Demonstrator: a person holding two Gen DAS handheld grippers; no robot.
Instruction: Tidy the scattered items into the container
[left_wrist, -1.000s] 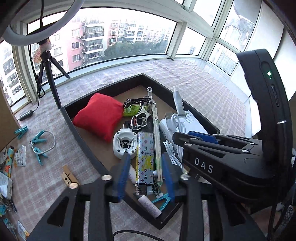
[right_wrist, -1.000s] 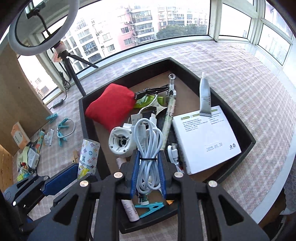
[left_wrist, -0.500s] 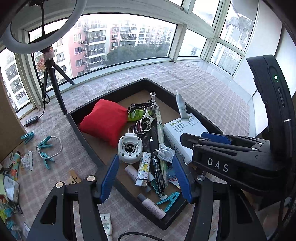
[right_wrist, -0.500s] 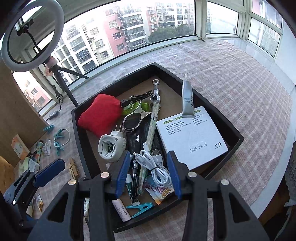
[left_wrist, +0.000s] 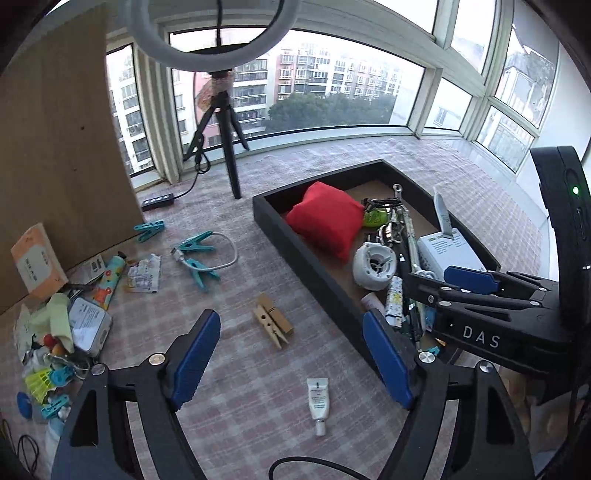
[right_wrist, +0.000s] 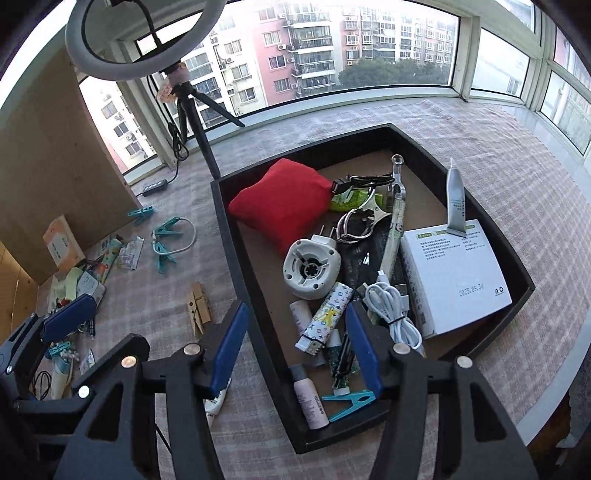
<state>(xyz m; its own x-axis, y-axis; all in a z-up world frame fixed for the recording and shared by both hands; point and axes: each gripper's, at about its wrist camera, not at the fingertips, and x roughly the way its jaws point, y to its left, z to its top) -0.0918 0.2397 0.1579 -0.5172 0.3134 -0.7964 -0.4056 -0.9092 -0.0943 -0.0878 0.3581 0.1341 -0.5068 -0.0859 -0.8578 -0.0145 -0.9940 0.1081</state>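
The black tray holds a red pouch, a white box, a patterned tube, a coiled white cable and several small items. My right gripper hangs over the tray's near left wall, its jaws opening with nothing held. My left gripper is over the checked cloth left of the tray, jaws opening and empty. Wooden clothespins lie just beyond it, and a small white tube lies under it.
Teal clips with a white cable loop, a floral tube, packets and a tin are scattered at the left. A ring-light tripod stands behind, beside a cardboard panel. The right gripper's body crowds the right side.
The left gripper dropped the patterned tube into the tray, opened and swung left over the cloth. The right gripper released the white cable into the tray, widened and shifted left.
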